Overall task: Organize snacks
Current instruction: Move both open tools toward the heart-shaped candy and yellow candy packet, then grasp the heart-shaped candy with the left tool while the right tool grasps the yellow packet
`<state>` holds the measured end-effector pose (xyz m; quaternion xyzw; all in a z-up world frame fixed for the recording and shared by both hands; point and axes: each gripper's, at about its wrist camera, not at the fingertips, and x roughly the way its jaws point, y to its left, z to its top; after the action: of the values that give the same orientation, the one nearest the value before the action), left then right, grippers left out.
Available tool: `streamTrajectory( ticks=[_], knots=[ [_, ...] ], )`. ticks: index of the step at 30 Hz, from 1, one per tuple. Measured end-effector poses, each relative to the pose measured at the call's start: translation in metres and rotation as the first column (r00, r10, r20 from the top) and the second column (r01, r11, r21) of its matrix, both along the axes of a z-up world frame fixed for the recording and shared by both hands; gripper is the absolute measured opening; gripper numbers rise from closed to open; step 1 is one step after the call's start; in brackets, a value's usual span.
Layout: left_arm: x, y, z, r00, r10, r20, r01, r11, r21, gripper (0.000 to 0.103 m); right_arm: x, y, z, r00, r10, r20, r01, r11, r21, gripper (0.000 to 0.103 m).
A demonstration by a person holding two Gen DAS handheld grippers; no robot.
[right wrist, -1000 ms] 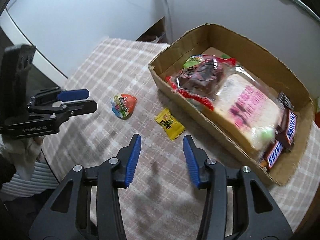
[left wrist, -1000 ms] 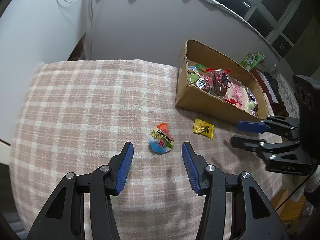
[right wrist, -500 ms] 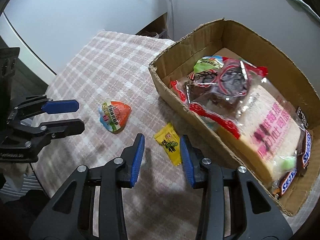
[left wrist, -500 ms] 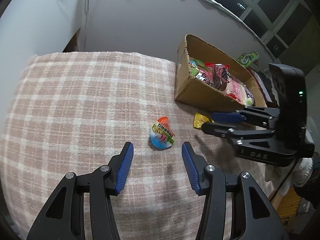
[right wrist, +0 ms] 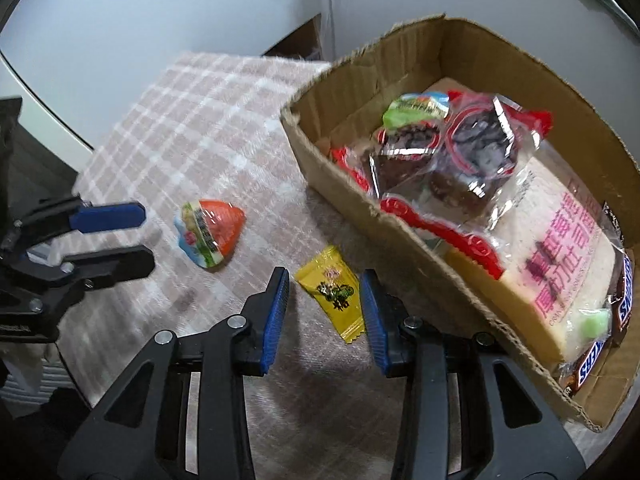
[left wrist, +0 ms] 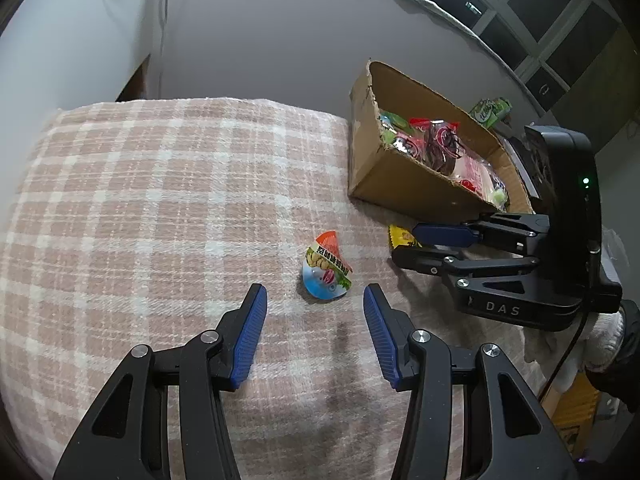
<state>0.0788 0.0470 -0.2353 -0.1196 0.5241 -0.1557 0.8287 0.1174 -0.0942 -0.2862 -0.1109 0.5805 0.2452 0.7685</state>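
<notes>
Snacks mostly fill the cardboard box (right wrist: 476, 60) at the blanket's (left wrist: 140, 208) far edge, and the right gripper (right wrist: 325, 298) has dropped to straddle the yellow candy packet (right wrist: 332, 292), jaws narrowed but not touching, ready to pinch; the left gripper (left wrist: 315, 330) waits half-open near the jelly cup (left wrist: 326, 272).

The left gripper (left wrist: 315, 324) is pointing down at a slant, and its two blue fingers (left wrist: 250, 336) are standing apart with nothing between them. The right gripper (right wrist: 325, 312) is pointing down more steeply. Its fingers (right wrist: 275, 316) are standing a bit closer together, not pressing on anything. The two grippers are sitting side by side, close together.
</notes>
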Motion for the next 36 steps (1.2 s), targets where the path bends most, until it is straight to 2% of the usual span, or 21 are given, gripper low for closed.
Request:
streamTrajectory(
  ticks=[6, 10, 13, 18, 21, 23, 24, 28, 36],
  knots=[
    [0.005, -0.008, -0.003, 0.999, -0.039, -0.003, 0.039, 0.999, 0.014, 0.049, -0.008, 0.000, 0.002, 0.997, 0.012, -0.079, -0.008, 0.999, 0.053, 0.039],
    [0.012, -0.018, -0.006, 0.996, -0.093, 0.002, 0.093, 0.995, 0.046, 0.049, -0.014, 0.004, 0.005, 0.998, 0.053, -0.042, -0.053, 0.998, 0.020, 0.039],
    [0.017, -0.028, -0.007, 0.991, -0.133, 0.001, 0.133, 0.988, 0.076, 0.049, -0.015, 0.007, 0.000, 0.994, 0.099, -0.051, -0.099, 0.995, -0.009, 0.039],
    [0.029, -0.037, -0.018, 0.988, -0.155, -0.014, 0.155, 0.981, 0.113, 0.049, -0.022, 0.013, -0.004, 0.987, 0.155, -0.033, -0.156, 0.987, -0.033, 0.039],
    [0.032, -0.044, -0.021, 0.986, -0.168, 0.006, 0.165, 0.976, 0.142, 0.049, -0.025, 0.017, -0.005, 0.983, 0.180, -0.017, -0.181, 0.982, -0.056, 0.039],
    [0.031, -0.048, -0.021, 0.983, -0.184, 0.020, 0.178, 0.970, 0.165, 0.049, -0.027, 0.020, -0.006, 0.981, 0.194, -0.003, -0.194, 0.977, -0.091, 0.032],
    [0.031, -0.051, -0.021, 0.982, -0.189, 0.026, 0.182, 0.968, 0.175, 0.048, -0.027, 0.021, -0.006, 0.981, 0.193, 0.003, -0.191, 0.976, -0.104, 0.030],
    [0.030, -0.056, -0.020, 0.981, -0.187, 0.052, 0.172, 0.961, 0.215, 0.034, -0.023, 0.013, -0.004, 0.988, 0.155, -0.003, -0.155, 0.984, -0.092, 0.020],
    [0.031, -0.044, -0.021, 0.989, -0.140, 0.049, 0.131, 0.979, 0.155, 0.034, -0.022, -0.003, 0.001, 0.998, 0.063, -0.009, -0.063, 0.998, -0.027, 0.015]
  ],
)
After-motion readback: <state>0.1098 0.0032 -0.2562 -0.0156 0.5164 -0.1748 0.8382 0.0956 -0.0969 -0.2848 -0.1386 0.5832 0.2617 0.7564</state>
